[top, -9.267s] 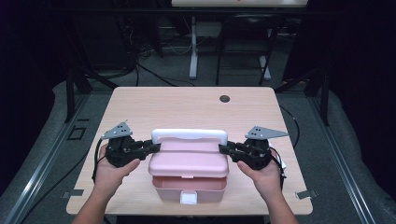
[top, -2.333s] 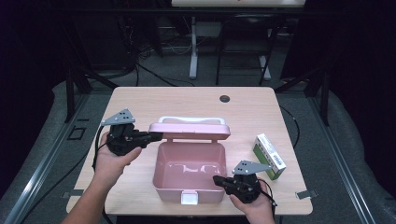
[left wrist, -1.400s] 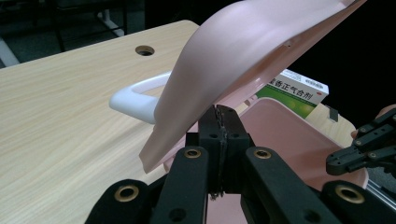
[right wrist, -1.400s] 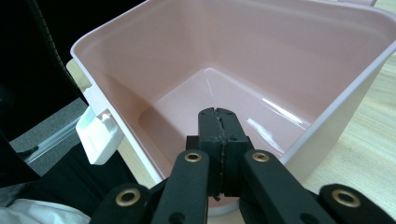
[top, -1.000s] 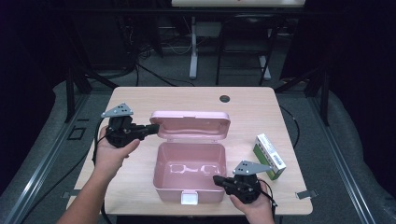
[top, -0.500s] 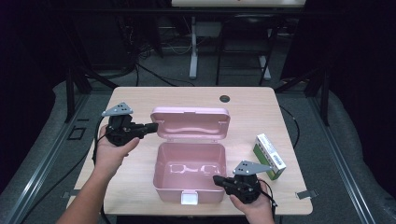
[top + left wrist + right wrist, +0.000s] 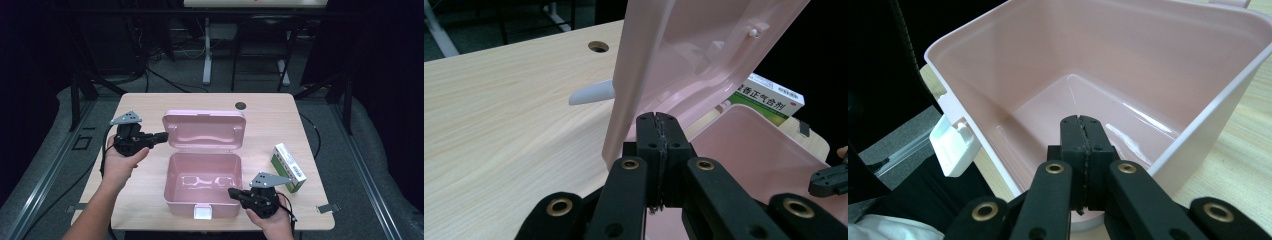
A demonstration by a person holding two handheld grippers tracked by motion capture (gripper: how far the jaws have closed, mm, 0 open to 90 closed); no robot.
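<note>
Both pairs of jaws are pressed flat together with nothing between them: in my left gripper view the two black pads meet in a thin seam, and the right gripper view shows the same. My left gripper is held level, its tip right at the left edge of the raised pink plastic lid; from its own camera I cannot tell whether the tip touches that edge or only sits just beside it. My right gripper points at the near right corner of the pink rectangular plastic box, its tip right at the rim, with the bare, glossy inside of the box spread out ahead of it. That box stands open in the middle of the light wooden counter, closer to my side, its lid tipped up and back on the far edge so that its moulded inner face looks toward me. A white latch tab sticks out from the middle of the front wall. In the left gripper view a white handle juts out past the lid's outer face. Right of the box, near my right hand, a green and white cardboard carton lies on the counter, apart from the box wall. A small dark round hole sits near the counter's far edge.
</note>
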